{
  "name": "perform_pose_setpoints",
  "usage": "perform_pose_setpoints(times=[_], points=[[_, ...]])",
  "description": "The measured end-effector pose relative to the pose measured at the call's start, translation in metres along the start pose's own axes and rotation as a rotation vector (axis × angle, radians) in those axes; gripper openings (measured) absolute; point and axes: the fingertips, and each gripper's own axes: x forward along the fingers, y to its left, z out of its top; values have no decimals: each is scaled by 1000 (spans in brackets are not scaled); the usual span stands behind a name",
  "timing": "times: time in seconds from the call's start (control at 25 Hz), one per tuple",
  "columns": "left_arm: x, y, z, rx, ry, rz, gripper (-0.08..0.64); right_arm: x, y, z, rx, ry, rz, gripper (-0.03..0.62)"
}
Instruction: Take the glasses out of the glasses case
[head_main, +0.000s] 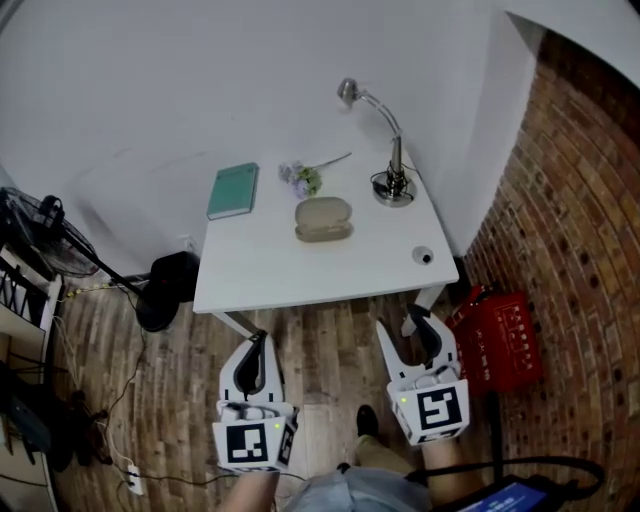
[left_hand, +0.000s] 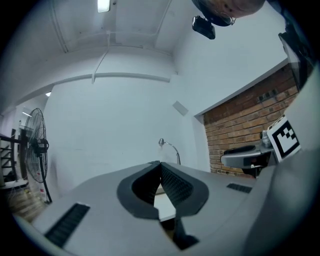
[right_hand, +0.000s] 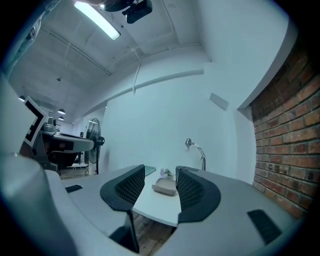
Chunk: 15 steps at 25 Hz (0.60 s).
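The beige glasses case (head_main: 323, 218) lies with its lid down near the middle of the white table (head_main: 260, 270). It also shows far off between the right jaws, as the case (right_hand: 165, 187). No glasses are visible. Both grippers hang over the wooden floor, short of the table's front edge and well apart from the case. My left gripper (head_main: 258, 340) has its fingers pressed together and holds nothing; in its own view the left gripper (left_hand: 160, 164) has its pads meeting. My right gripper (head_main: 403, 322) stands open and empty, and its own view shows the right gripper (right_hand: 161, 169) with a wide gap.
On the table are a green book (head_main: 233, 190), a small flower sprig (head_main: 303, 178), a desk lamp (head_main: 392, 180) and a small round object (head_main: 423, 256). A red crate (head_main: 505, 340) sits by the brick wall. A fan (head_main: 60, 235) and cables stand at the left.
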Motion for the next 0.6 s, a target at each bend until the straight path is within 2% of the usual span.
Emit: perform_pose_setpoints(times=[0.24,0.4,0.6], points=[[53,-6,16,30,33,27,6,49,-35,6,18,-23,32,209],[74,-7,26,70,-12,44,6,73,-51,9,23,-41,51,209],[90,5,27,72,-10,86,6,99,-58,16,15,-63,85,209]])
